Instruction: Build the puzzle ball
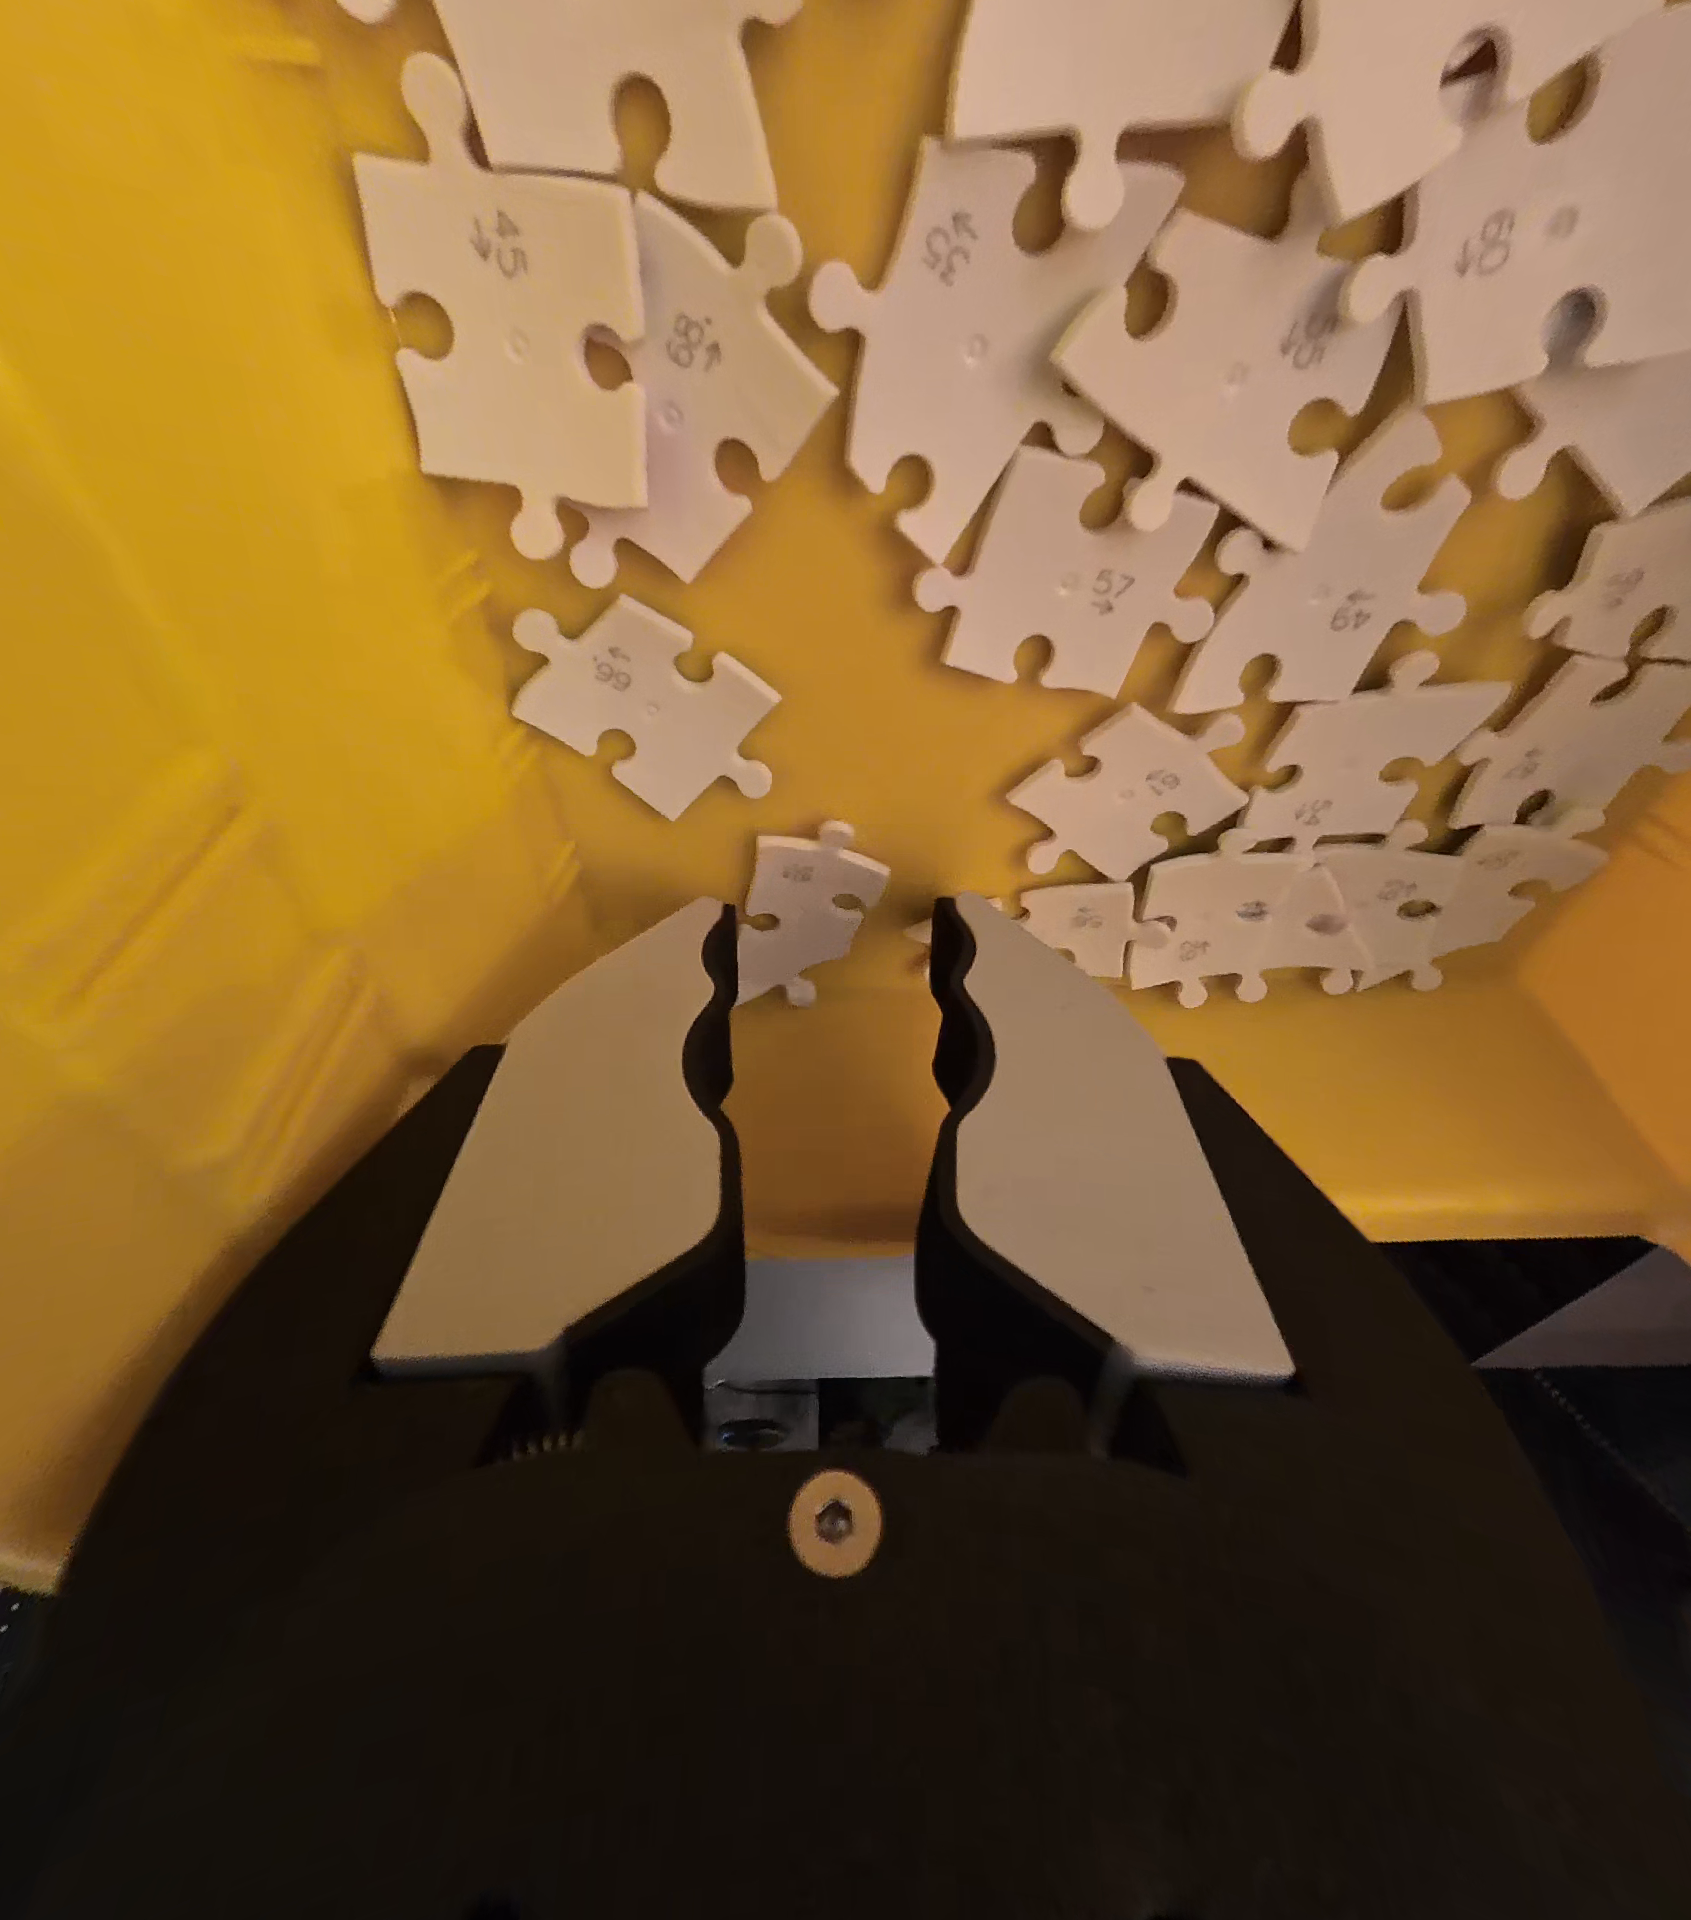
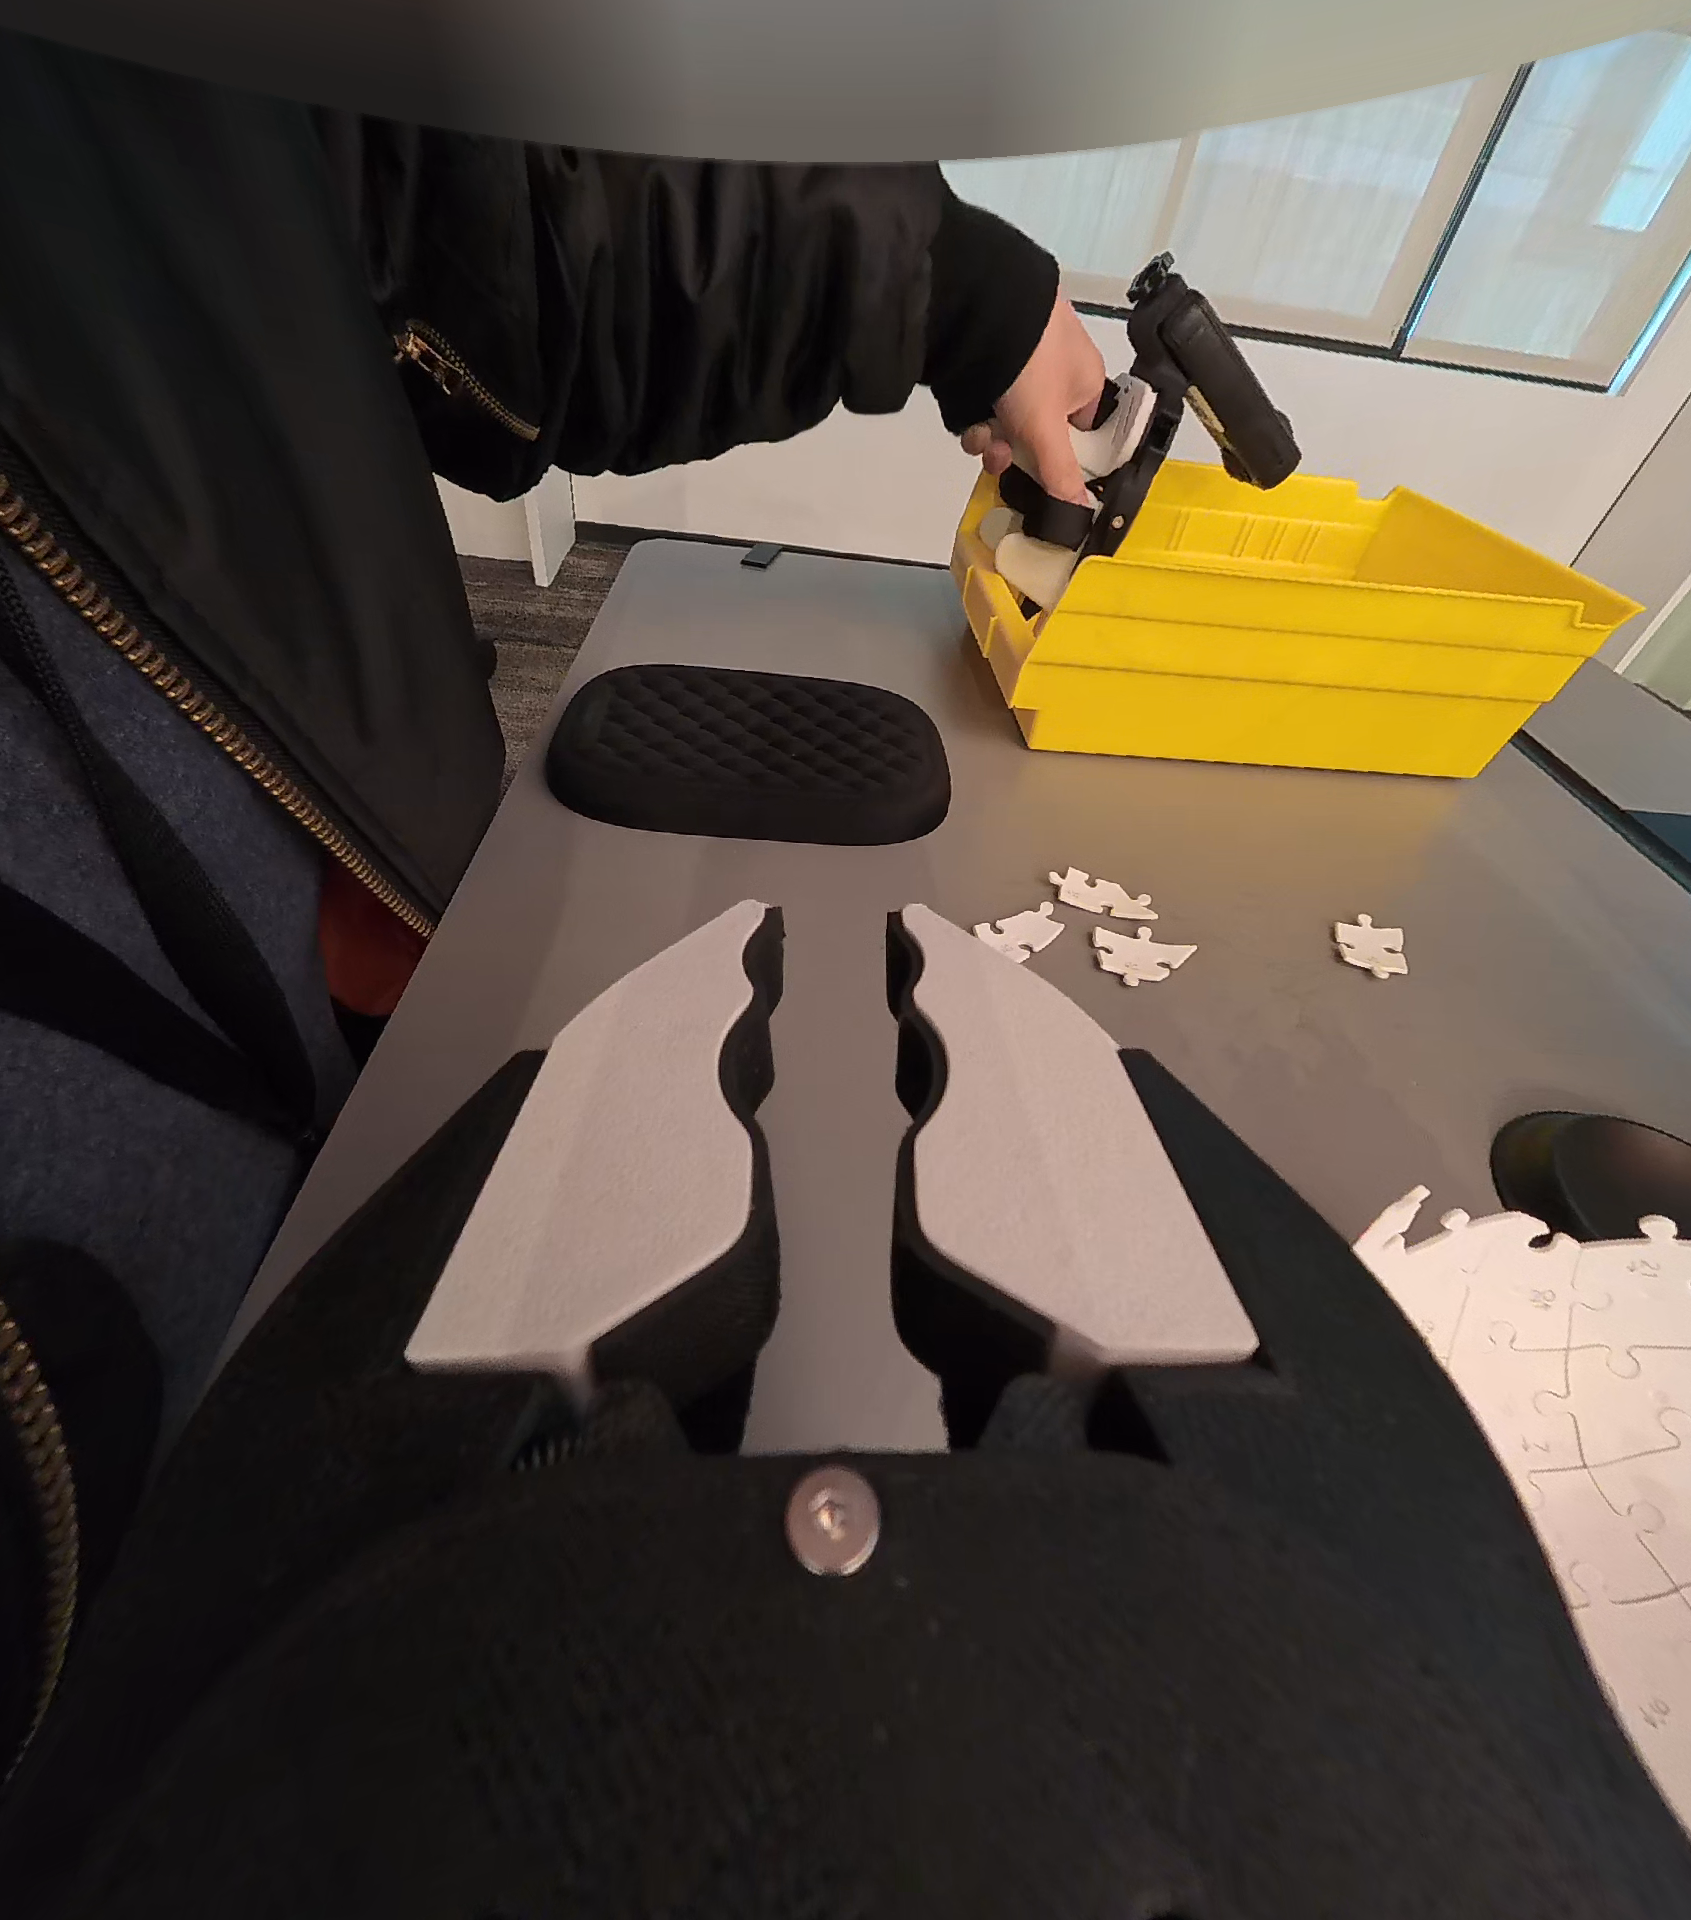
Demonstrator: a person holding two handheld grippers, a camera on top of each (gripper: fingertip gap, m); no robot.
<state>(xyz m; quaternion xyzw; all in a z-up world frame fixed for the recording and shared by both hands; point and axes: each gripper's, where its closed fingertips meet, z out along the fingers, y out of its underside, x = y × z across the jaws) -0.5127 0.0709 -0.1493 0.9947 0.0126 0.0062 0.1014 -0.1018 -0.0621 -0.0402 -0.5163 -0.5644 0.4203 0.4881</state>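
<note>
The grey table (image 2: 1236, 1039) is the biggest thing here. At its far end sits the yellow bin (image 2: 1267, 665). Its floor (image 1: 820, 644) is scattered with lots of white loose pieces (image 1: 1080, 613), most of them heaped on the right side. On the near right of the table is the puzzle ball (image 2: 1641, 1507), only partly built: a curved white sheet of joined pieces, so there is a long way to go. A black bowl (image 2: 1630, 1184) sits just behind it, and a black pad (image 2: 747, 753) lies to the left of the bin. 4 small pieces (image 2: 1132, 951) lie flat in the middle of the table.

The step in hand looks like picking the next piece out of the bin. The left gripper (image 1: 833, 925) is down inside it, its claw a little way apart and holding nothing. 1 small piece (image 1: 810, 899) sits just past the tips, near the left finger. The next move would be to get the fingers around that thin piece and squeeze gently, which may be tricky because it looks thin and lies low.

The right gripper (image 2: 833, 930) waits over the near table, its claw narrowly apart and empty.
</note>
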